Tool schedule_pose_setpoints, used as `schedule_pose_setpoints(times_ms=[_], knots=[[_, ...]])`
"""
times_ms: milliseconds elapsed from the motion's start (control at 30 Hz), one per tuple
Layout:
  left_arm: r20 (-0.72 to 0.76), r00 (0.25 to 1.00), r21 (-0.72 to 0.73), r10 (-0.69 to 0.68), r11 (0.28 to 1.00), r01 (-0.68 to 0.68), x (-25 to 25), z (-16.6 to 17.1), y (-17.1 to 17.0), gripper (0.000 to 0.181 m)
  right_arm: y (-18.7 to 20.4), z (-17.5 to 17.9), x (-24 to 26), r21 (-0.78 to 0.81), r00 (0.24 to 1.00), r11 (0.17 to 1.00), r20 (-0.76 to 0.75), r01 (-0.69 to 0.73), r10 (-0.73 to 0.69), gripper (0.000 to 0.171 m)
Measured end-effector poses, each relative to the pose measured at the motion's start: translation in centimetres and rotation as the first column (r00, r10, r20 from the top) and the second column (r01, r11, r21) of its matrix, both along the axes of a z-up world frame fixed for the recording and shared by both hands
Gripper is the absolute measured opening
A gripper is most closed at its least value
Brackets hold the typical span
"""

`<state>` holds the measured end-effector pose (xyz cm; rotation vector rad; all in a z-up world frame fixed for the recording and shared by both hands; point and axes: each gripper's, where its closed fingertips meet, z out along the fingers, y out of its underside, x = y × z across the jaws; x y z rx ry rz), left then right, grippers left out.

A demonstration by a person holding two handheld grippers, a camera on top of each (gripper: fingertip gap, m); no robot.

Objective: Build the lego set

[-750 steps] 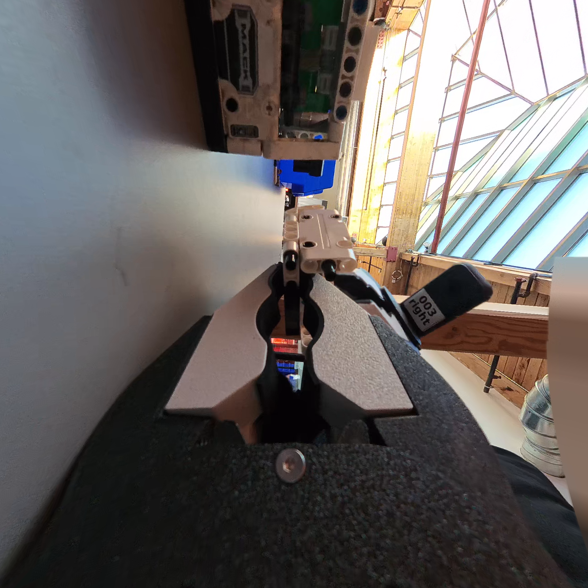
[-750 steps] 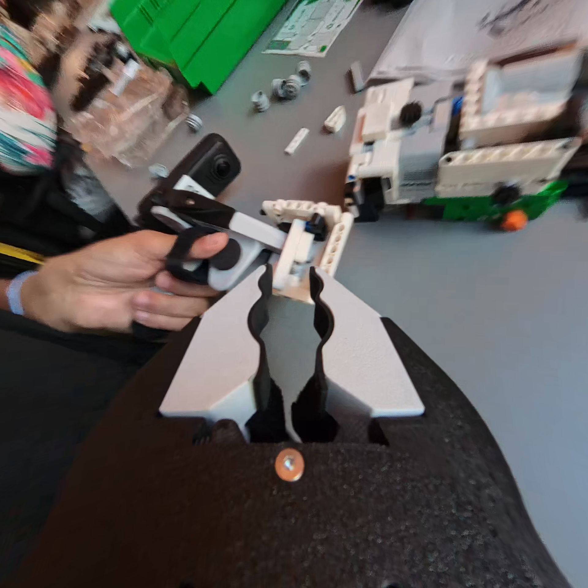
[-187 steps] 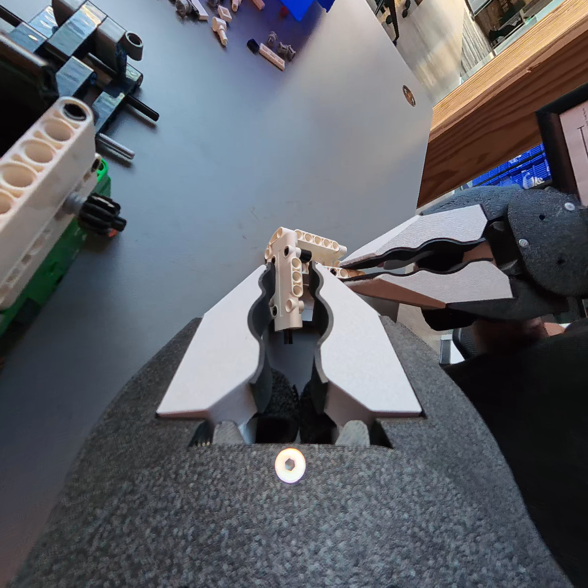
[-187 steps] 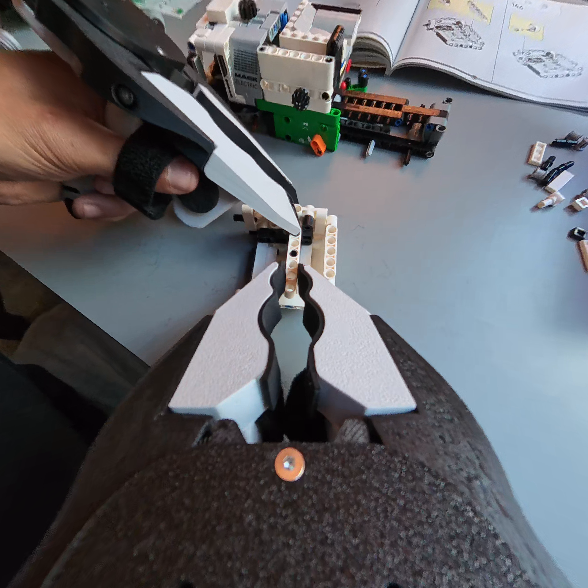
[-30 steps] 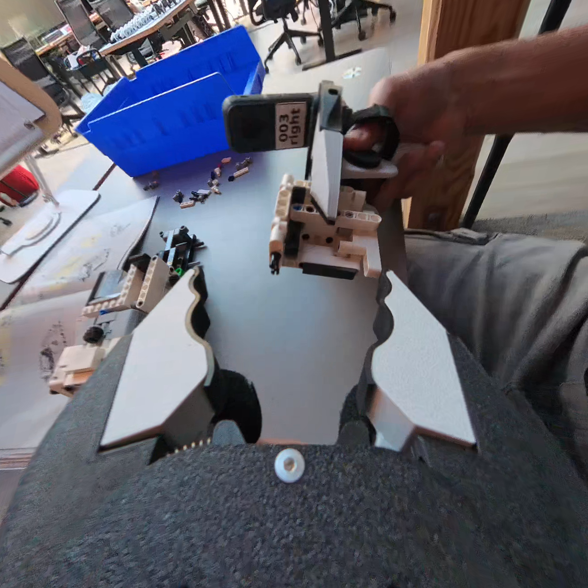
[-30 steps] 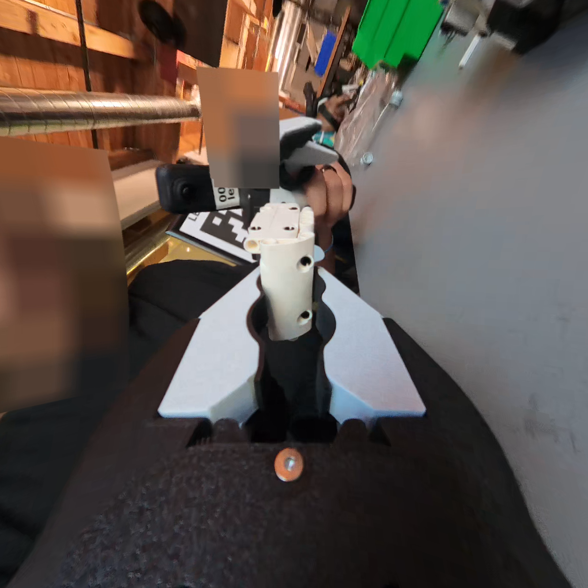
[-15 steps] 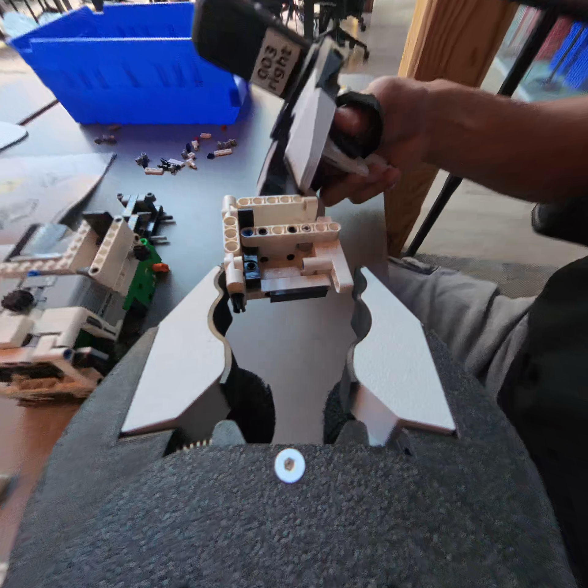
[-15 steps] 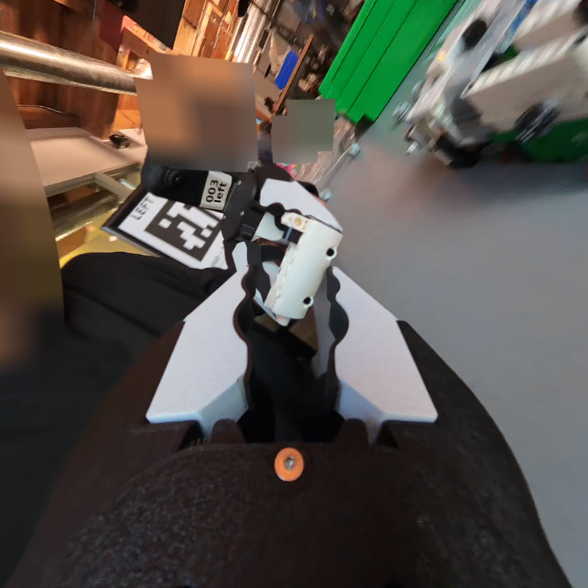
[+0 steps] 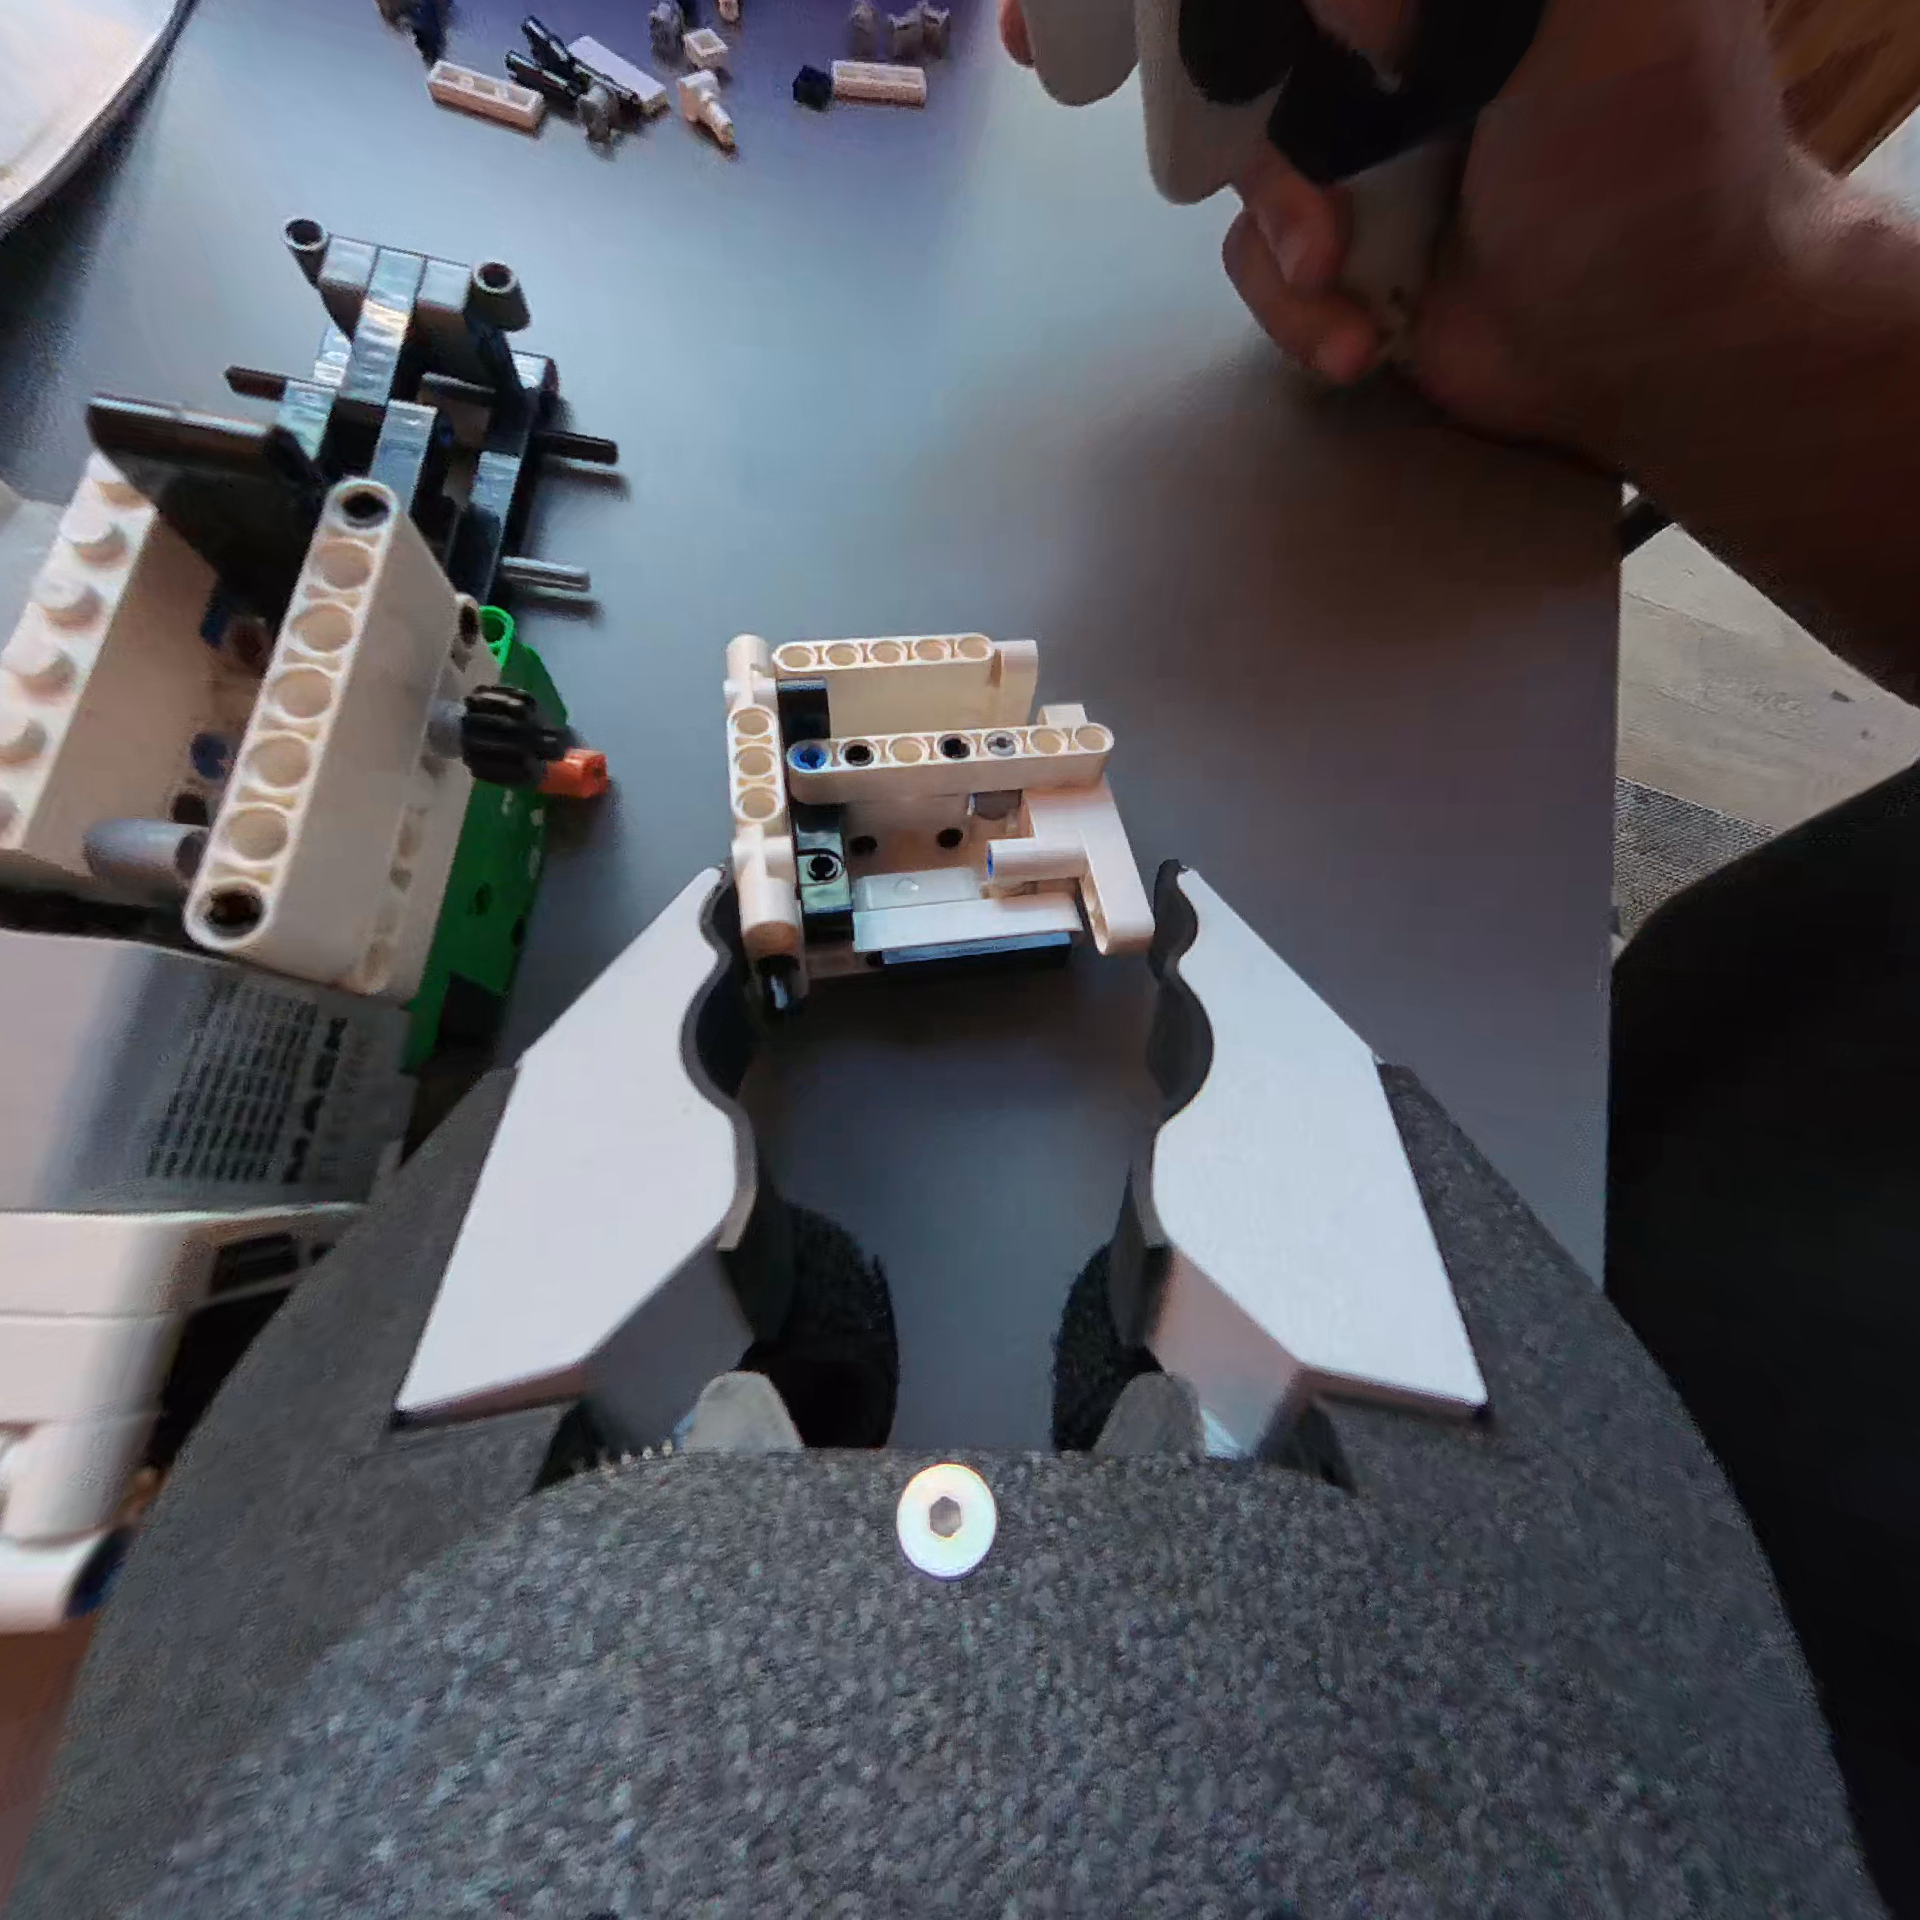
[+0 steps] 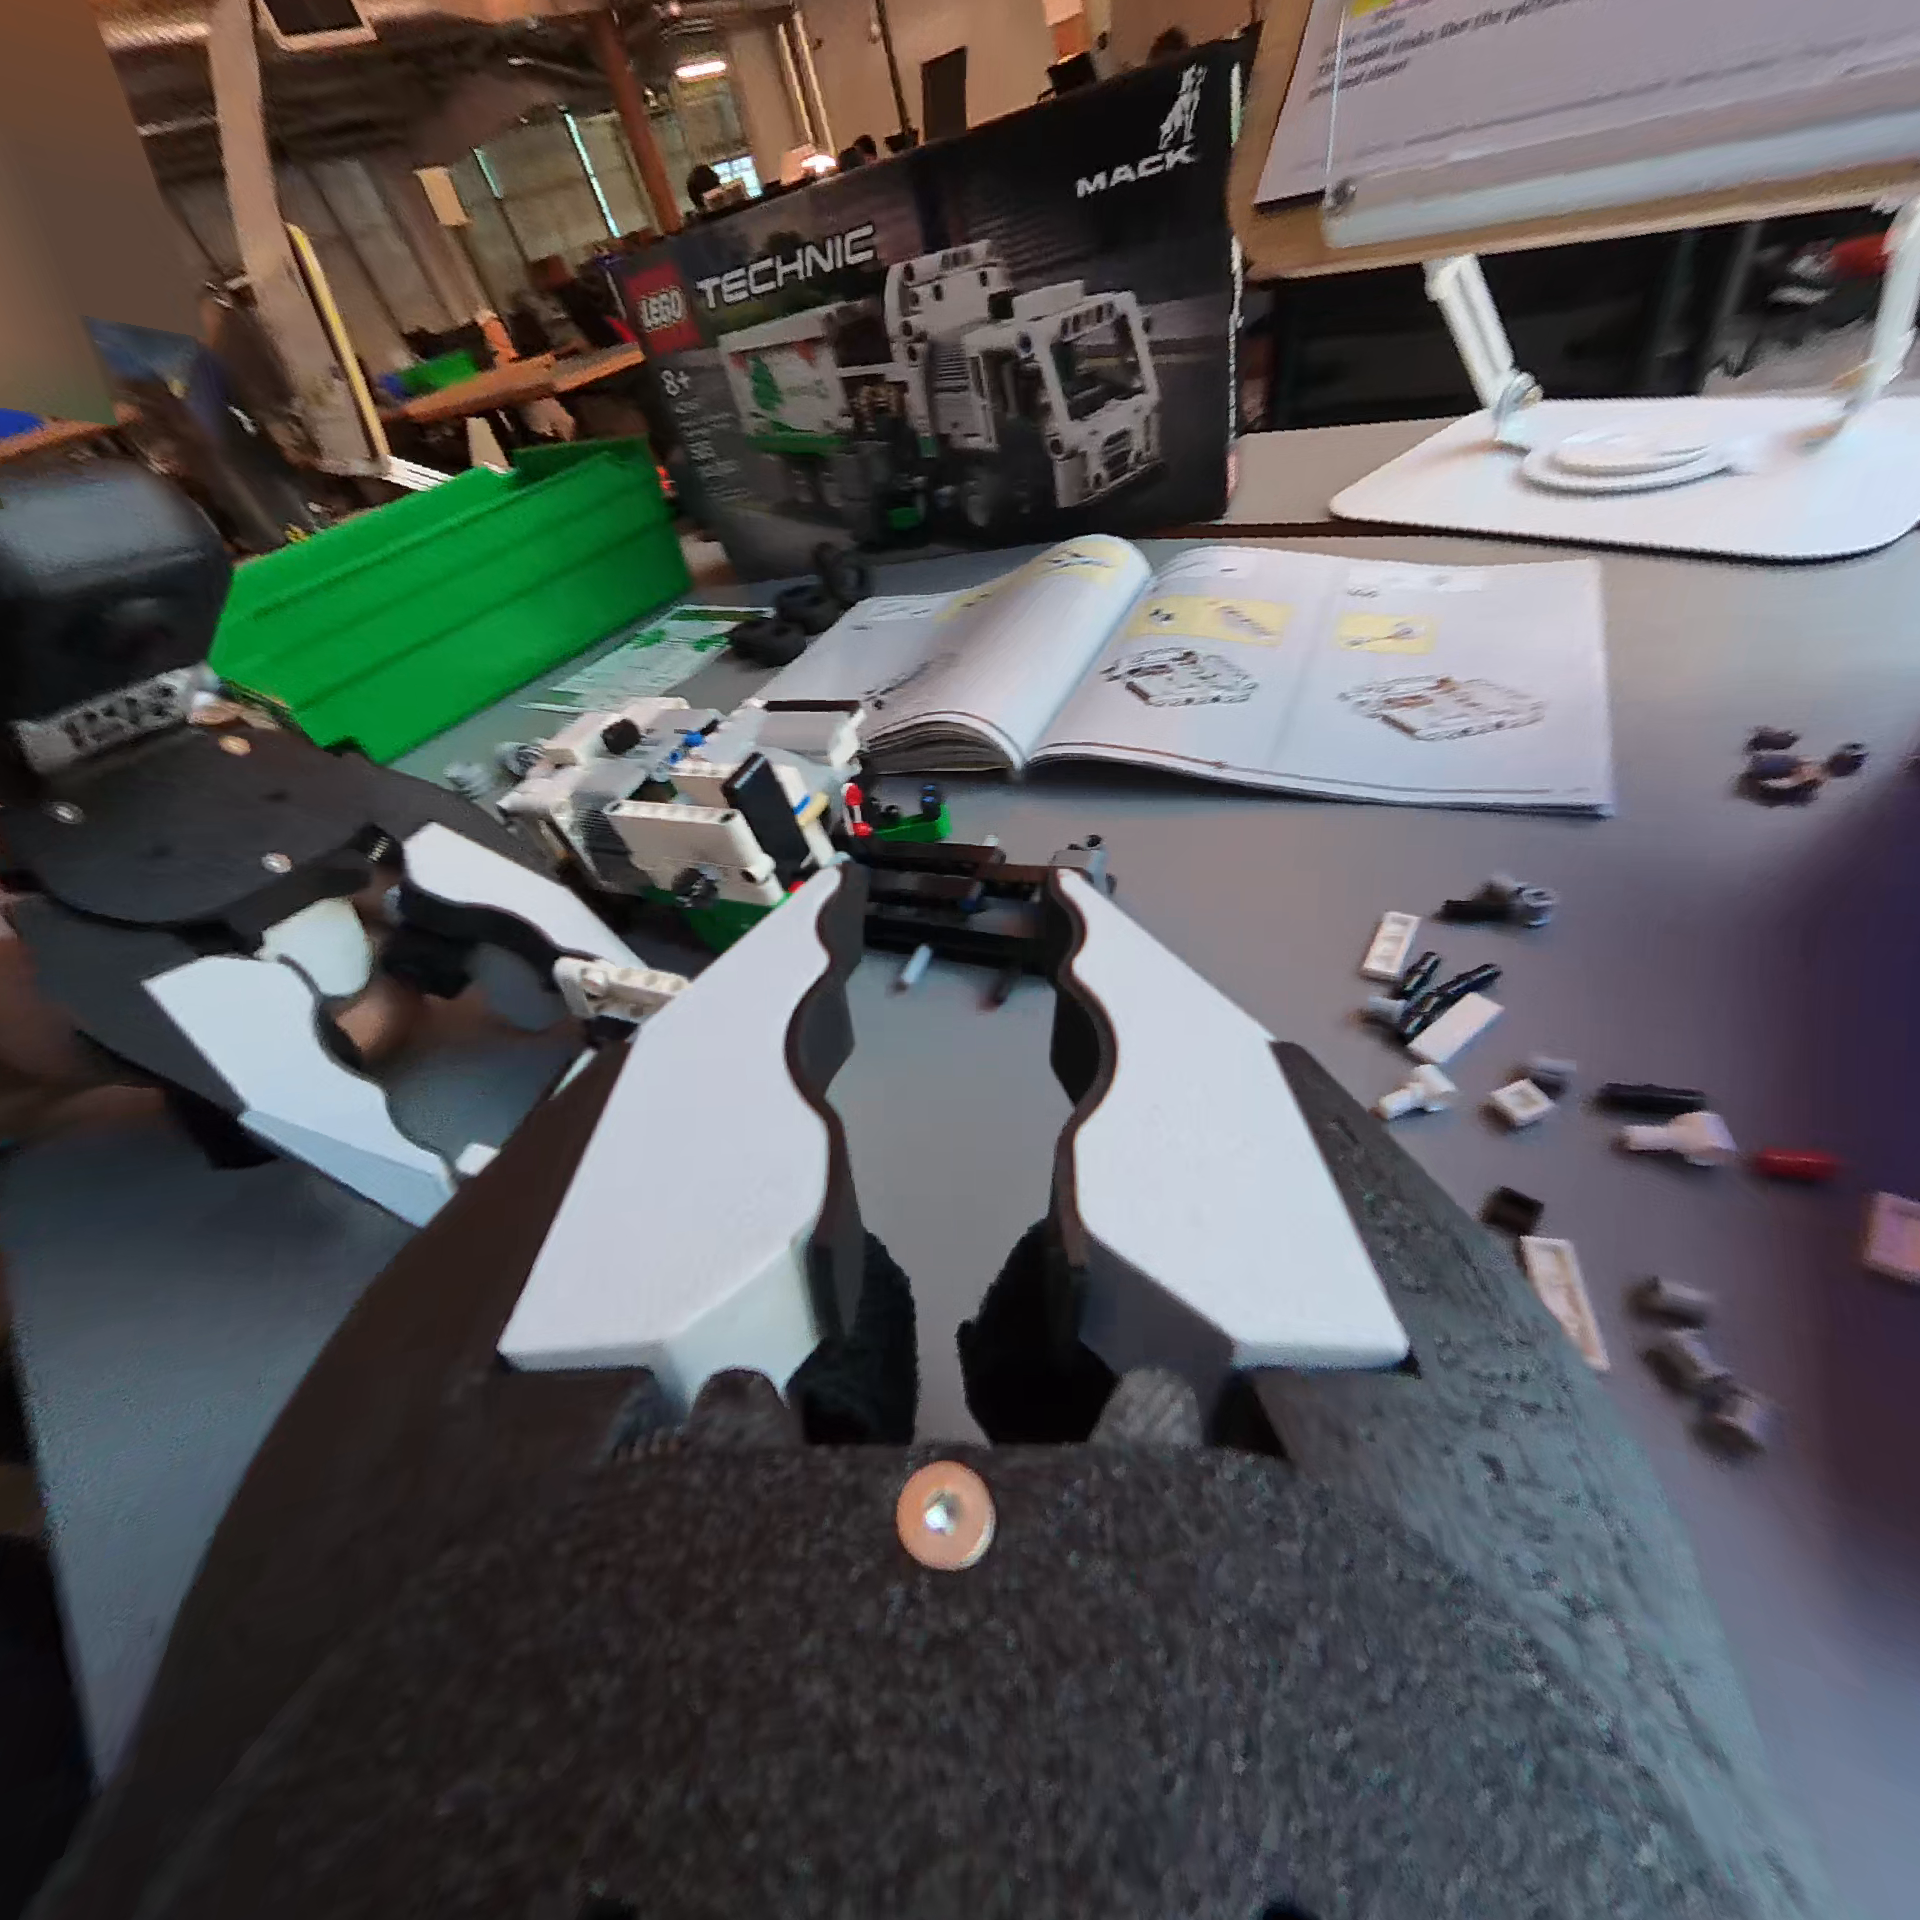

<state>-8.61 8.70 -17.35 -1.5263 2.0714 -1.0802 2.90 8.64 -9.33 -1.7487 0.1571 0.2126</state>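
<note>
So, the white sub-assembly [image 9: 925, 810] is sat flat on the grey table [image 9: 1299, 644], right at the tips of the left gripper [image 9: 945, 914], whose jaws are spread wide apart. Nothing is clamped; the piece is framed between the two fingertips, with its near left corner just about at the left fingertip, though actual contact can't be made out. Its long axis is laid crosswise to the gripper, running left to right in the left wrist view, and the two holed beams on top are lined up the same way. A short black pin is pointed back toward the gripper at the near left corner.

Off to the left the bigger truck build [image 9: 260, 727] is seen, white beams over a green base, its black chassis stretched away from the camera. Loose small parts [image 9: 623, 83] are scattered at the far end of the table, and a hand [image 9: 1538, 260] gripping the other tool is caught top right.

From the right wrist view, the right gripper [image 10: 951, 914] is held above the table with jaws apart and empty, aimed toward the truck build [image 10: 675, 810]. An open instruction booklet [image 10: 1247, 675], the set's box [image 10: 935, 364] and a green bin [image 10: 447, 592] are found behind it.
</note>
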Motion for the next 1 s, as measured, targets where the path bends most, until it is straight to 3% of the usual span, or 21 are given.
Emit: schedule_pose_setpoints(times_ms=[33, 233, 433, 567, 700, 867, 1000], knots=[[-0.003, 1.000, -0.002, 0.007, 1.000, -0.007, 0.2, 0.0, 0.2, 0.077, 0.1, -0.1, 0.3, -0.004, 0.999, 1.000, 0.031, 0.012, -0.012, 0.032], [0.010, 1.000, 0.056, 0.005, 0.998, -0.006, 0.2, -0.3, 0.2, 0.077, -0.2, -0.4, 1.7, -0.019, 0.987, 0.994, 0.123, 0.103, -0.100, 0.027], [0.016, 1.000, 0.113, 0.008, 0.993, -0.010, -0.1, -0.6, 0.1, 0.078, -0.1, -0.5, 1.6, -0.023, 0.992, 0.996, 0.101, 0.081, -0.078, 0.027], [0.030, 0.999, 0.097, 0.013, 0.995, -0.016, -0.3, -0.2, 0.1, 0.089, 0.1, -0.6, 1.7, -0.032, 0.997, 0.998, 0.051, 0.060, -0.059, 0.027], [0.180, 0.982, 0.047, 0.062, 0.996, -0.072, -0.6, 2.3, 0.3, 0.080, 0.0, -0.6, 1.9, -0.022, 0.999, 0.999, 0.001, 0.049, -0.049, 0.027], [0.428, 0.874, -0.021, 0.230, 0.969, -0.245, -1.2, 6.4, 2.7, 0.062, 0.0, -0.6, 1.7, -0.023, 0.999, 0.999, 0.007, 0.037, -0.036, 0.027], [0.439, 0.845, -0.068, 0.306, 0.949, -0.309, -1.1, 6.8, 4.1, 0.056, 0.3, -1.1, 1.3, -0.059, 1.000, 0.998, 0.024, 0.021, -0.019, 0.027]])
